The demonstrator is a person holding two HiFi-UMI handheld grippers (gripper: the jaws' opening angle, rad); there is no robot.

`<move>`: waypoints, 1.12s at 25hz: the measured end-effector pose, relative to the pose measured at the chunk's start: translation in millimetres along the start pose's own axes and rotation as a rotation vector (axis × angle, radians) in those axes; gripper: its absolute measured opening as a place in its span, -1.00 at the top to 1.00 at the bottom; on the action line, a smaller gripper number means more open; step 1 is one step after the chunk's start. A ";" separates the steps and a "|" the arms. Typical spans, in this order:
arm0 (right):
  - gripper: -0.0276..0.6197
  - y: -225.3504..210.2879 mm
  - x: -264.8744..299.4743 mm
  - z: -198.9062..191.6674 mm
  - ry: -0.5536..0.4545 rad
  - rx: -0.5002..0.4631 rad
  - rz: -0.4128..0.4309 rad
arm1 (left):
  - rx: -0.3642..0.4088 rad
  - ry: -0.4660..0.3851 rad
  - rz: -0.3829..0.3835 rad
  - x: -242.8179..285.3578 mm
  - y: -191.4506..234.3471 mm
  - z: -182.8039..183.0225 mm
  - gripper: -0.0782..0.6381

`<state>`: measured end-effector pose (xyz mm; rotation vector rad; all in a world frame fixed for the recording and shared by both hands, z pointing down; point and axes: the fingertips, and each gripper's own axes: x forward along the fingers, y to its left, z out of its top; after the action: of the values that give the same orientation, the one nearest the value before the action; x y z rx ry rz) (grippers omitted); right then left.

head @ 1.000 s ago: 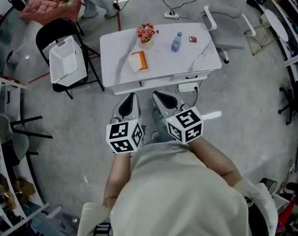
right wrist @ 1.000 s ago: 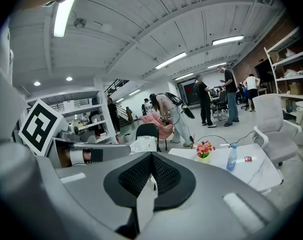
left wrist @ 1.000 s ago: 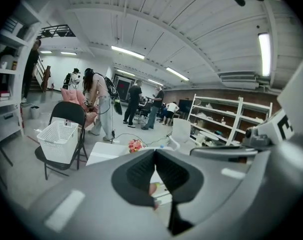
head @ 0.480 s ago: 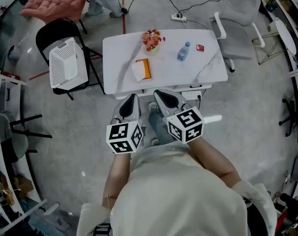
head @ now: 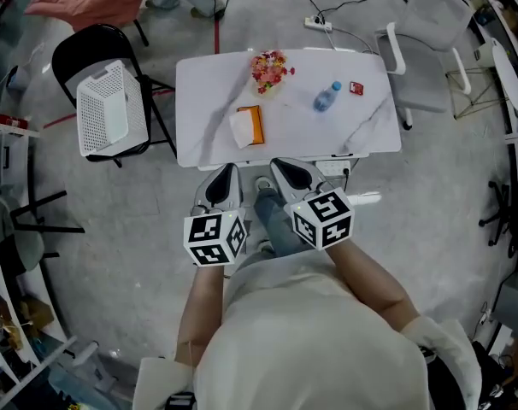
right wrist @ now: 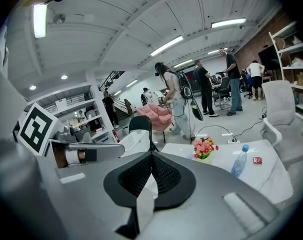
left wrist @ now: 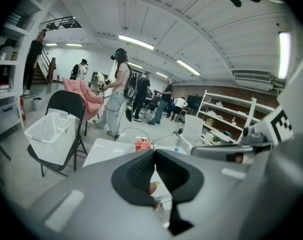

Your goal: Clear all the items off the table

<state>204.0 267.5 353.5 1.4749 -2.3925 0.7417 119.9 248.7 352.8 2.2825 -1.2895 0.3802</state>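
Grey concrete floor [head: 430, 203] surrounds the white marbled worktop [head: 293, 135], which stands just ahead of you with its near edge close beyond both gripper tips. On it sit a small pot of flowers [head: 270, 69] near the far edge, a clear bottle [head: 327, 96] with a blue cap to its right, a little red packet [head: 356, 88] just beside the bottle, and an orange-and-white packet [head: 247, 126] nearer you. Any print on them is too small to read; the only clear markings are the black-and-white squares on your marker cubes [head: 214, 237]. You hold the left gripper [head: 228, 173] and right gripper [head: 283, 167] side by side, low, pointing forward and slightly down at the near edge. Each has its jaws pressed together with nothing between them. A black chair [head: 79, 49] carrying a white basket [head: 112, 109] stands off the worktop's left edge, a white chair [head: 430, 37] by its far right corner, and a power strip [head: 319, 25] lies beyond.
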 end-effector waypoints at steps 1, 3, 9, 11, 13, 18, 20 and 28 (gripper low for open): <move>0.93 -3.6 5.6 -1.8 0.013 0.005 0.001 | -0.005 0.013 0.006 5.9 4.3 -2.5 0.75; 0.93 -10.6 17.8 -4.0 0.036 0.013 0.003 | -0.017 0.035 0.018 17.7 13.2 -6.0 0.75; 0.86 -38.8 59.2 -13.9 0.106 0.030 -0.004 | -0.032 0.067 0.027 55.1 33.6 -11.3 0.75; 0.80 -48.5 74.9 -18.3 0.128 0.034 -0.013 | -0.034 0.079 0.027 67.6 41.1 -14.2 0.75; 0.72 -57.8 90.5 -23.7 0.152 0.039 -0.024 | -0.041 0.099 0.031 79.6 49.7 -19.4 0.75; 0.56 -77.8 128.6 -41.7 0.219 0.060 -0.033 | -0.056 0.148 0.050 108.7 69.6 -35.7 0.75; 0.52 -85.5 145.0 -50.0 0.241 0.062 -0.040 | -0.060 0.164 0.056 120.3 77.1 -41.5 0.75; 0.19 -113.1 208.2 -91.5 0.338 0.078 -0.083 | -0.083 0.216 0.099 160.3 111.0 -65.7 0.75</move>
<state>201.3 115.9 557.4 1.3433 -2.0603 0.9860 107.3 120.2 513.1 2.0513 -1.2851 0.5792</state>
